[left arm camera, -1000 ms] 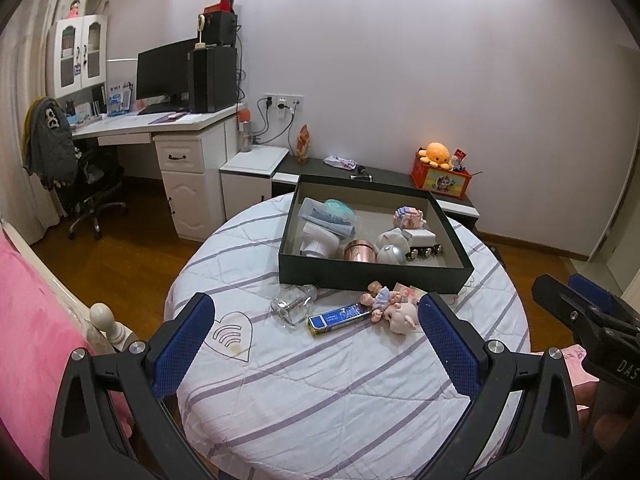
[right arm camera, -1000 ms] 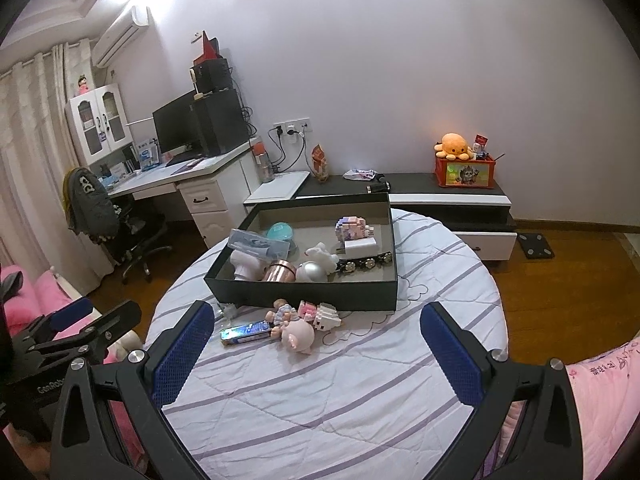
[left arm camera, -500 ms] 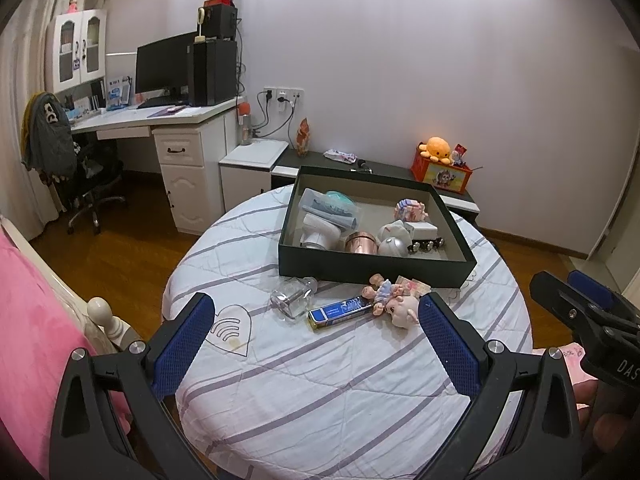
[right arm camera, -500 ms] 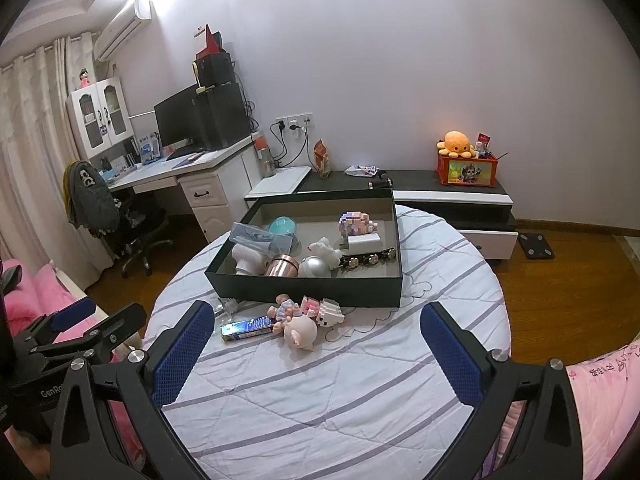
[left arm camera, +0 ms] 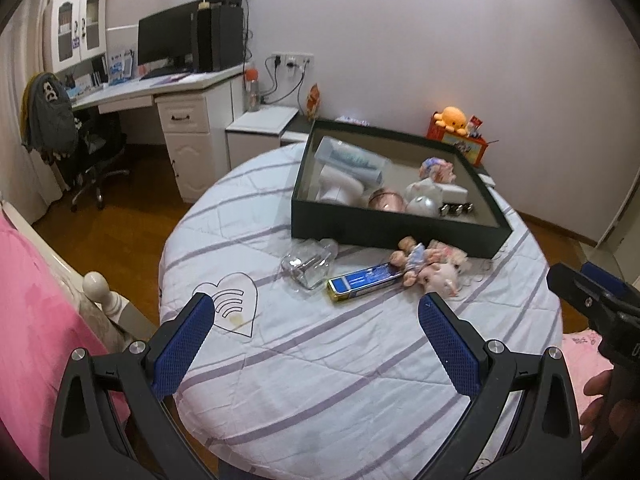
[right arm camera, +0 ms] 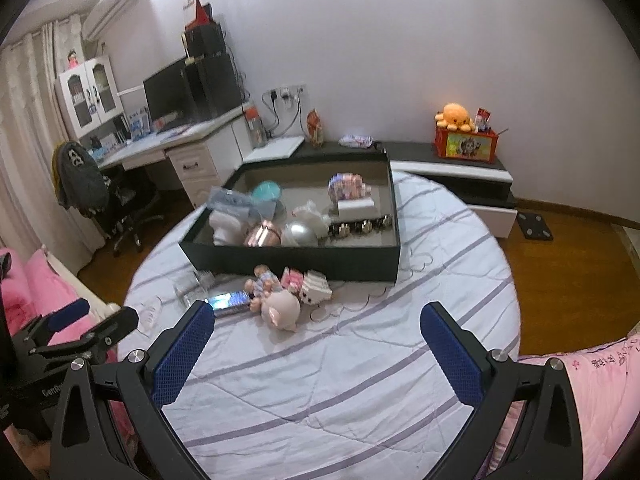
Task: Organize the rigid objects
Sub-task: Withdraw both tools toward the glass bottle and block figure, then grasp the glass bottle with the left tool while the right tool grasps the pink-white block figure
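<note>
At the far left stand a white corner desk [left arm camera: 168,92] with a black monitor [left arm camera: 164,42] and a black office chair [left arm camera: 96,148] draped with a grey garment, and along the near left edge runs pink bedding [left arm camera: 28,320]. The left gripper [left arm camera: 312,308] hovers over the near left part of a round table covered in a white cloth with purple stripes [left arm camera: 340,380], its blue-padded fingers spread wide and holding nothing. Just ahead of it on the cloth lies a clear glass jar [left arm camera: 308,266] on its side, then a flat blue and gold rectangular tin [left arm camera: 366,282] beside it, touching a cluster of small pink and pastel doll figures [left arm camera: 430,264] to the right; all of these rest close against the near wall of a dark green open rectangular box [left arm camera: 396,236] that fills the far half of the table. Inside the box are a white bottle, a copper-coloured cup [right arm camera: 262,236], a silver ball [right arm camera: 300,234] and other small items, some blurred. The right gripper [right arm camera: 316,320] hangs over the near right part of the table, equally wide open and empty, with a pink pig figure [right arm camera: 282,310] from the cluster lying between its fingers' line of sight and the box. Far right, against the wall, an orange plush octopus [right arm camera: 456,116] sits on a red box on a low dark cabinet [right arm camera: 452,164].
</note>
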